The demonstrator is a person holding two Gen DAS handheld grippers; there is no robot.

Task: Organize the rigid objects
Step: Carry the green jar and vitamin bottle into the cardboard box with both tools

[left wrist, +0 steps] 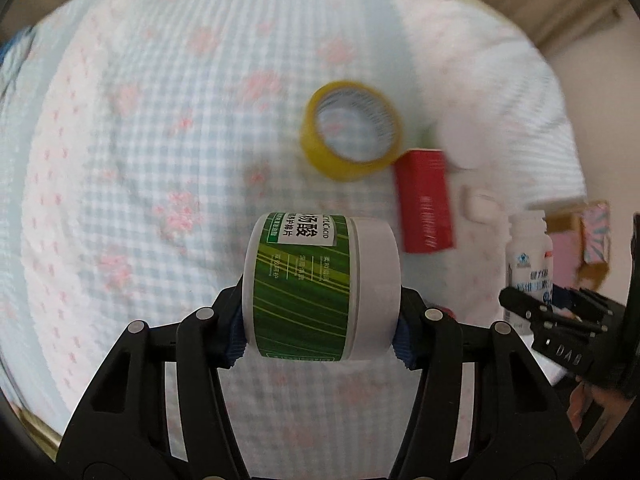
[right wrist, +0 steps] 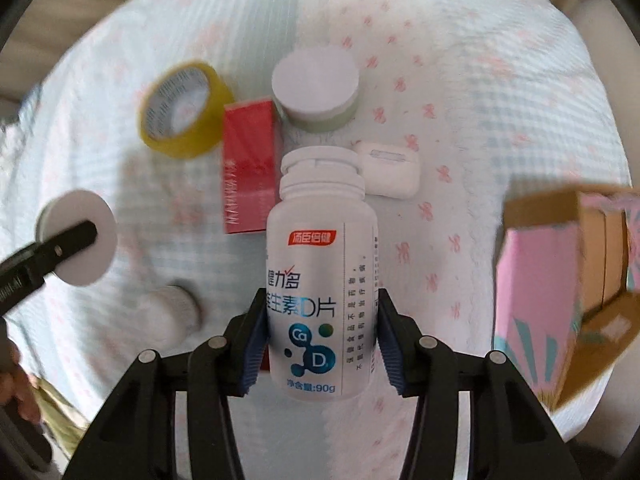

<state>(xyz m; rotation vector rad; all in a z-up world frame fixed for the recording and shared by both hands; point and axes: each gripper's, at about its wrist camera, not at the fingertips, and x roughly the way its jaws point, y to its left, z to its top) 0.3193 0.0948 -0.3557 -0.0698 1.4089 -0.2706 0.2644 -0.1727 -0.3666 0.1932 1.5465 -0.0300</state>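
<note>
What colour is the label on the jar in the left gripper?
Green with thin lighter diagonal stripes, on the white jar clamped in the left gripper; clearest in the left wrist view.

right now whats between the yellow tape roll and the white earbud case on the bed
The red box lies between the yellow tape roll and the white earbud case, beside the tape; the right wrist view shows it best.

Bare bedspread (left wrist: pixel 140 160) leftward; tape roll (left wrist: pixel 352 132), red box (left wrist: pixel 424 204) clustered right.

Both wrist views look steeply down onto the bed (left wrist: pixel 160 160), close above it. Left wrist view sits left of the red box (left wrist: pixel 426 200); right wrist view sits nearer, just below it. Shared: red box, yellow tape roll (right wrist: pixel 182 110).
</note>
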